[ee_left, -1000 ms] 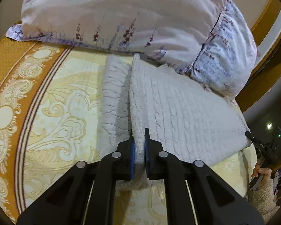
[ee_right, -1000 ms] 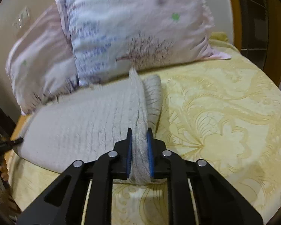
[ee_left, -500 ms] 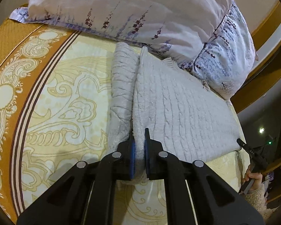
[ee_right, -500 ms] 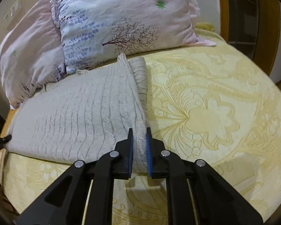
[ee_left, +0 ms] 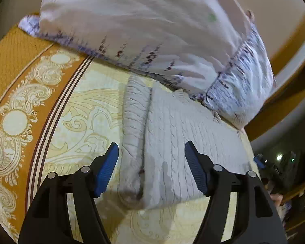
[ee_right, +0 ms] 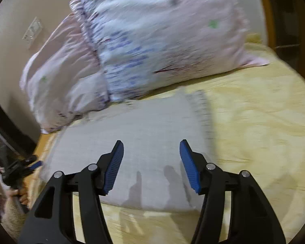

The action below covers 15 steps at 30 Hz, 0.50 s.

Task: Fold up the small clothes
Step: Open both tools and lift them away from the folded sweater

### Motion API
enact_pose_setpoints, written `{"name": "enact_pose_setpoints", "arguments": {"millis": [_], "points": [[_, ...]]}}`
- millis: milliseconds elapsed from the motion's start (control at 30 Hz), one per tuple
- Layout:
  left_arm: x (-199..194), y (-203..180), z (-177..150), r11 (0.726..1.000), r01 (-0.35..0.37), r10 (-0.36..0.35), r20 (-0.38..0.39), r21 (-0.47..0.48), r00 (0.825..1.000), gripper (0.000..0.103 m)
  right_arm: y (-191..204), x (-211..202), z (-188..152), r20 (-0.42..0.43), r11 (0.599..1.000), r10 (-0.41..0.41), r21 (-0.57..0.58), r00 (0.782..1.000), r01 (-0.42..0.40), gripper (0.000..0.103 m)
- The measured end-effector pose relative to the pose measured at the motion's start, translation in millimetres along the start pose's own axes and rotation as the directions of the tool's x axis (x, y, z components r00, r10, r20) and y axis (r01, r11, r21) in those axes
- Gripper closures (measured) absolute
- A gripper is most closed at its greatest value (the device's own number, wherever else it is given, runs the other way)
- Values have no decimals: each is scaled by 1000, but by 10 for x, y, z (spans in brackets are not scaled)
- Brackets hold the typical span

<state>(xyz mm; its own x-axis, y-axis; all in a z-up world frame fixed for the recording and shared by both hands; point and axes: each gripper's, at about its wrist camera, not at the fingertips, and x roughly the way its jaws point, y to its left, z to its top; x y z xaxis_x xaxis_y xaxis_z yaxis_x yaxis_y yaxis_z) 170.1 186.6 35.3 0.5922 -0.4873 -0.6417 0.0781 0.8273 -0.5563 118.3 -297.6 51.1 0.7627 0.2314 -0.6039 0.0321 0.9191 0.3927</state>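
Both tongs, left (ee_left: 151, 148) and right (ee_right: 151, 145), have just been opening and are hanging wide, gripping nothing; the folded grey knit garment (ee_left: 179, 142) is lying on the bed (ee_left: 81, 122), touching the pillows (ee_left: 152, 30).

A home bedroom: patterned yellow bedspread (ee_left: 87, 109), floral pillows (ee_right: 152, 46), wall switch plate (ee_right: 32, 30).

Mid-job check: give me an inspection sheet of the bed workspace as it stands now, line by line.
Surface: yellow patterned bedspread, orange border at one side.
Job's things: pale knitted garment lies folded flat, a narrower folded part along one side.
Clutter: two floral pillows touching the garment's far edge.
Grippers: left gripper and right gripper open; jaws have just been opening, nothing clamped.
Cables: nothing seen.
Surroundings: wooden bed frame, wall switch plate.
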Motion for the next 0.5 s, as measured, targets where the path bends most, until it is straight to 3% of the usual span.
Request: {"name": "enact_pose_setpoints", "arguments": {"millis": [267, 400, 500], "points": [[393, 154, 151, 996, -8, 1, -82, -90, 997, 33, 778, 534, -97, -66, 960, -67, -275, 996, 47, 46], [439, 142, 179, 996, -4, -3, -75, -84, 997, 30, 940, 772, -140, -106, 934, -127, -348, 986, 83, 46], [478, 124, 203, 997, -7, 2, -71, -73, 997, 29, 951, 864, -166, -110, 930, -137, -358, 984, 90, 38]]}}
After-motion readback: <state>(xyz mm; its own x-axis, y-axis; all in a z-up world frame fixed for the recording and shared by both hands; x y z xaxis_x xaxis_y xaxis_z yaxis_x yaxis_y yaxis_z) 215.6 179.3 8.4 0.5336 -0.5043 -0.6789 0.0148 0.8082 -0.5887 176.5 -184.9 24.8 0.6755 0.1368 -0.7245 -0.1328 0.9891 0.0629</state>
